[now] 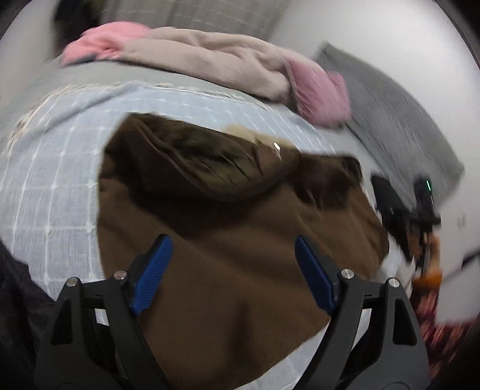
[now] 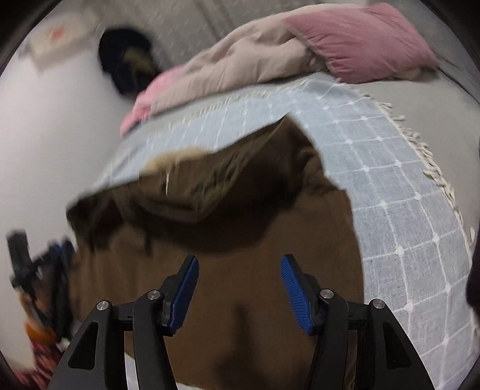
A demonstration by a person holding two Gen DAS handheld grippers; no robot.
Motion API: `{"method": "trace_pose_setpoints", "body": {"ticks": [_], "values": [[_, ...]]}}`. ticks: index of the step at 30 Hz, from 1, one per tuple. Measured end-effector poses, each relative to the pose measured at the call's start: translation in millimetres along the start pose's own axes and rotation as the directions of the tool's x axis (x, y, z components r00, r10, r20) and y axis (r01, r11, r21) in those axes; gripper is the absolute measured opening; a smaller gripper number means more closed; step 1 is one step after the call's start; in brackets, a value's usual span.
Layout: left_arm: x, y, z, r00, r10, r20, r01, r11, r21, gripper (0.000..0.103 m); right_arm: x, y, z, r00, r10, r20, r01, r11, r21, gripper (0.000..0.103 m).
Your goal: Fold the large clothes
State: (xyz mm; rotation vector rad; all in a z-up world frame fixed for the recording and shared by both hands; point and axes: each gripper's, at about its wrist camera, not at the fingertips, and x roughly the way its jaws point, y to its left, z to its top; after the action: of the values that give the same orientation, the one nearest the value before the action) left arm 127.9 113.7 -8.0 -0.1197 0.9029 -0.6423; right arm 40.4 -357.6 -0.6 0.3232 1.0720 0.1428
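- Brown jacket (image 1: 240, 270) looks thick, soft and floppy; take it at the near hem
- Left gripper (image 1: 232, 273) and right gripper (image 2: 238, 292) both spread, holding nothing

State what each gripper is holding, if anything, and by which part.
Nothing is held. The left gripper and right gripper both stand open above the brown garment, pads clear of the cloth.

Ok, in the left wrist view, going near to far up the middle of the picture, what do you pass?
Left hand-held gripper, jaws open with nothing between them → brown garment → light blue checked cloth → grey bed surface → beige and pink bedding pile → patterned surface at the back.
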Motion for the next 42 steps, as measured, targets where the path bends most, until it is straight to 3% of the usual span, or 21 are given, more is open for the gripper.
{"method": "trace_pose_setpoints", "body": {"ticks": [3, 7, 9, 11, 13, 14, 15, 16, 17, 19, 22, 24, 26, 28, 30, 31, 32, 35, 37, 40, 42], "values": [[28, -22, -6, 0.998, 0.001, -0.068, 0.008, 0.990, 0.139, 0.084, 37, 19, -1, 0.992, -0.063, -0.112, 0.054, 0.995, -0.079, 0.058], [103, -26, -3, 0.967, 0.083, -0.239, -0.035, 0.980, 0.198, 0.084, 94, 42, 4, 0.963, -0.143, -0.229, 0.099, 0.976, -0.195, 0.058], [125, -11, 3, 0.974, 0.072, -0.216, -0.044, 0.990, 0.132, 0.084, 111, 47, 13, 0.968, -0.136, -0.213, 0.088, 0.971, -0.221, 0.058], [125, 12, 11, 0.990, 0.063, -0.123, -0.058, 0.998, 0.037, 0.084, 117, 41, 24, 0.990, -0.077, -0.119, 0.053, 0.980, -0.193, 0.058], [113, 33, 17, 0.986, 0.164, -0.039, -0.166, 0.985, -0.050, 0.075, 113, 14, 35, 0.992, -0.121, 0.017, 0.122, 0.991, -0.053, 0.053], [101, 44, 20, 0.961, 0.276, 0.003, -0.275, 0.956, -0.098, 0.074, 108, 3, 38, 0.983, -0.170, 0.069, 0.169, 0.985, 0.014, 0.048], [91, 52, 22, 0.930, 0.366, 0.031, -0.360, 0.924, -0.130, 0.075, 95, -20, 40, 0.958, -0.253, 0.135, 0.235, 0.962, 0.137, 0.043], [75, 62, 23, 0.891, 0.449, 0.070, -0.432, 0.885, -0.174, 0.075, 83, -33, 40, 0.942, -0.294, 0.161, 0.259, 0.944, 0.203, 0.043], [66, 69, 21, 0.883, 0.461, 0.087, -0.437, 0.876, -0.203, 0.076, 72, -41, 39, 0.927, -0.329, 0.180, 0.283, 0.930, 0.236, 0.045], [53, 86, 20, 0.897, 0.433, 0.092, -0.395, 0.877, -0.274, 0.081, 53, -48, 36, 0.923, -0.317, 0.219, 0.264, 0.934, 0.239, 0.048], [54, 107, 19, 0.913, 0.404, 0.061, -0.358, 0.863, -0.356, 0.081, 44, -51, 31, 0.918, -0.317, 0.239, 0.263, 0.937, 0.231, 0.072], [64, 116, 17, 0.926, 0.377, 0.034, -0.333, 0.854, -0.400, 0.081, 51, -54, 30, 0.922, -0.315, 0.225, 0.258, 0.934, 0.249, 0.077], [73, 123, 17, 0.945, 0.326, 0.019, -0.287, 0.859, -0.423, 0.069, 70, -66, 29, 0.944, -0.291, 0.153, 0.240, 0.928, 0.286, 0.077], [85, 114, 22, 0.961, 0.277, 0.015, -0.245, 0.874, -0.420, 0.029, 83, -71, 33, 0.953, -0.266, 0.148, 0.213, 0.930, 0.300, 0.076], [86, 100, 30, 0.959, 0.281, 0.036, -0.246, 0.888, -0.390, 0.010, 85, -71, 32, 0.951, -0.246, 0.186, 0.185, 0.938, 0.294, 0.063], [82, 91, 36, 0.955, 0.288, 0.069, -0.245, 0.899, -0.362, 0.009, 84, -73, 33, 0.948, -0.241, 0.209, 0.171, 0.937, 0.303, 0.044], [76, 85, 40, 0.950, 0.293, 0.107, -0.242, 0.908, -0.343, 0.008, 80, -73, 34, 0.943, -0.240, 0.230, 0.162, 0.935, 0.315, 0.015], [43, 54, 59, 0.912, 0.303, 0.278, -0.226, 0.934, -0.277, 0.008, 54, -86, 39, 0.911, -0.215, 0.352, 0.054, 0.908, 0.416, 0.005], [29, 47, 69, 0.891, 0.289, 0.350, -0.203, 0.944, -0.261, 0.008, 38, -83, 45, 0.885, -0.227, 0.406, 0.040, 0.907, 0.419, 0.005], [26, 43, 77, 0.853, 0.319, 0.414, -0.234, 0.941, -0.243, 0.008, 19, -67, 57, 0.833, -0.274, 0.480, 0.094, 0.926, 0.366, 0.003], [44, 52, 80, 0.846, 0.359, 0.395, -0.277, 0.927, -0.252, 0.008, 12, -63, 67, 0.791, -0.329, 0.515, 0.151, 0.922, 0.358, 0.000]]}}
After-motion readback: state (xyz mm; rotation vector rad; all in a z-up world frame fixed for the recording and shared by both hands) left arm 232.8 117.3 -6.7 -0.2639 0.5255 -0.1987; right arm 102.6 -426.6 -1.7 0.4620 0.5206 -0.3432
